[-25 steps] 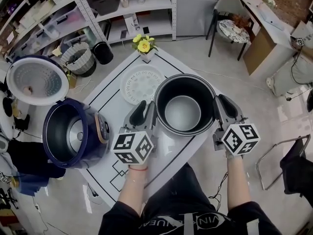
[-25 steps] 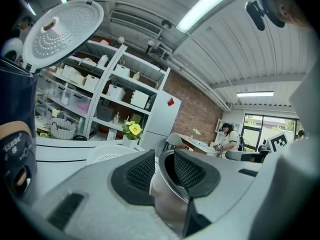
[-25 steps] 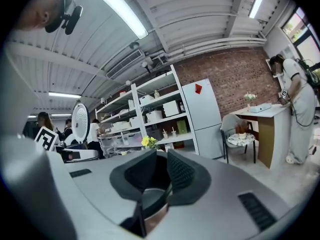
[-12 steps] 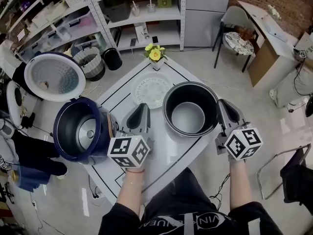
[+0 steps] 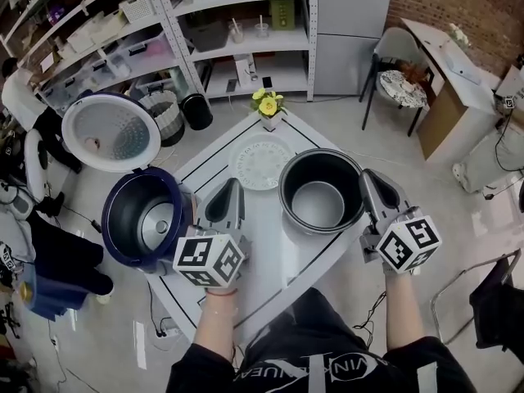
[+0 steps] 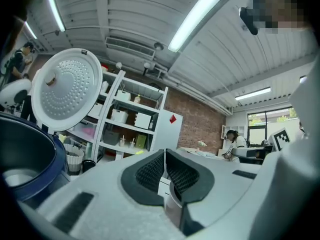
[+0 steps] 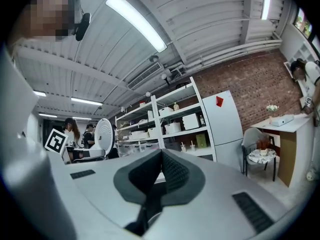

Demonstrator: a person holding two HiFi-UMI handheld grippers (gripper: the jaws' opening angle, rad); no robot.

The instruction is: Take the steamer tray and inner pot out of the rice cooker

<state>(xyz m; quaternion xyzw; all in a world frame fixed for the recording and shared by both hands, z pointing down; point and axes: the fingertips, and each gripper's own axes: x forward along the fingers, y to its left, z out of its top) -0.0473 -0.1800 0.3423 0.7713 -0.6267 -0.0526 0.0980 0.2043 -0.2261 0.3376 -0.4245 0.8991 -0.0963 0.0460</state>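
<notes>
Now | your left gripper (image 5: pixel 230 185): jaws just closed, empty | your right gripper (image 5: pixel 370 177): likewise | pot (image 5: pixel 318 205) sits between them on the worktop (image 5: pixel 270 256)

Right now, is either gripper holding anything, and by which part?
Nothing. The left gripper and right gripper have just closed, jaws together and empty; the inner pot sits on the table.

Cooker (image 5: pixel 123 219): finished in dark blue; lid (image 5: pixel 110 132) white inside, dotted with holes.
Pot (image 5: pixel 319 201): black, grey at the base.
Tray (image 5: pixel 260 162): white, patterned with holes.
Desk (image 5: pixel 266 252): white, lined in black.
Flowers (image 5: pixel 268 103): yellow.
Left gripper (image 5: pixel 232 185), right gripper (image 5: pixel 366 174): grey, jaws lined with black mesh; cubes (image 5: pixel 209 260) marked in black-and-white squares.
</notes>
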